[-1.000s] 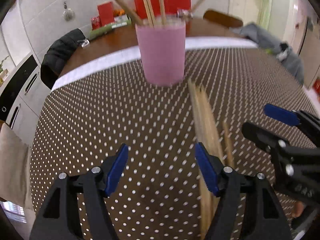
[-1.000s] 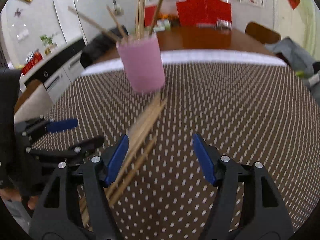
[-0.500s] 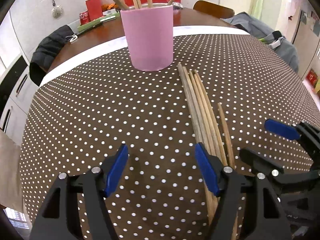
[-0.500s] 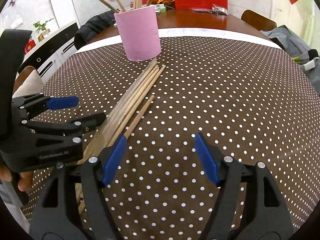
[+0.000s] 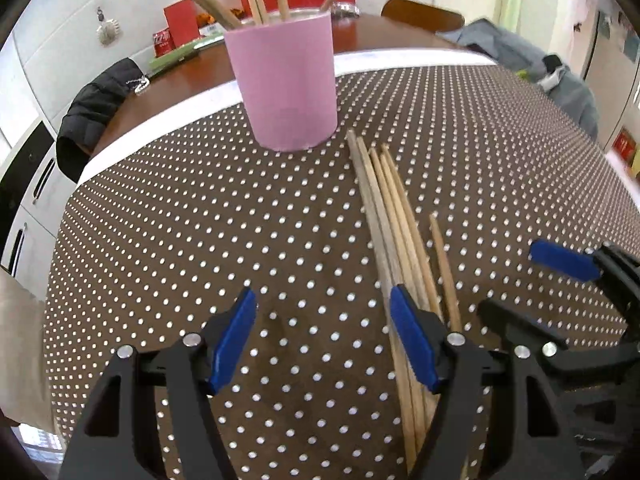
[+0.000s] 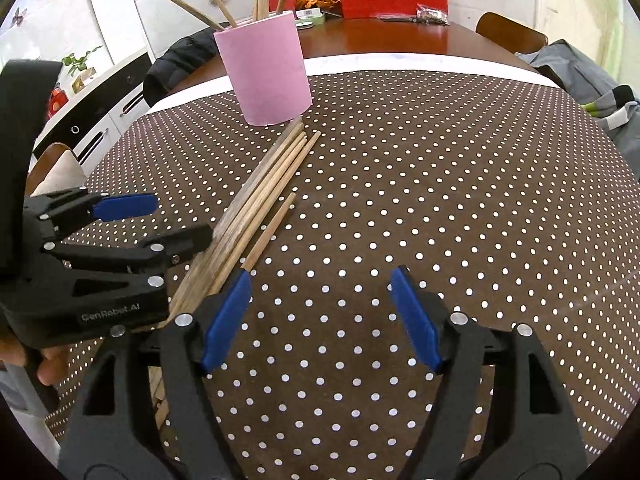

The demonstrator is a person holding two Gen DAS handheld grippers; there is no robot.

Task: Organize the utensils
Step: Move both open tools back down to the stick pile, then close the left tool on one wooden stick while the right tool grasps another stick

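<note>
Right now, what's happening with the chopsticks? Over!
Both hand-held grippers open, empty: left, right. Loose chopsticks flat on the dotted tablecloth, beside the pink cup. Nothing in the way.

Bare, matt wood is seen in the chopsticks [image 5: 394,216]. The pink cup [image 5: 286,84] looks smooth and matt; the dotted tablecloth [image 6: 440,184] appears faintly glossy, the table [image 6: 400,38] polished wood.

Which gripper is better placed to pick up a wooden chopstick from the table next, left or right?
Probably the left gripper: the loose wooden chopsticks run under its right jaw. The right gripper is also open, but its jaws stand over bare dotted tablecloth.
</note>
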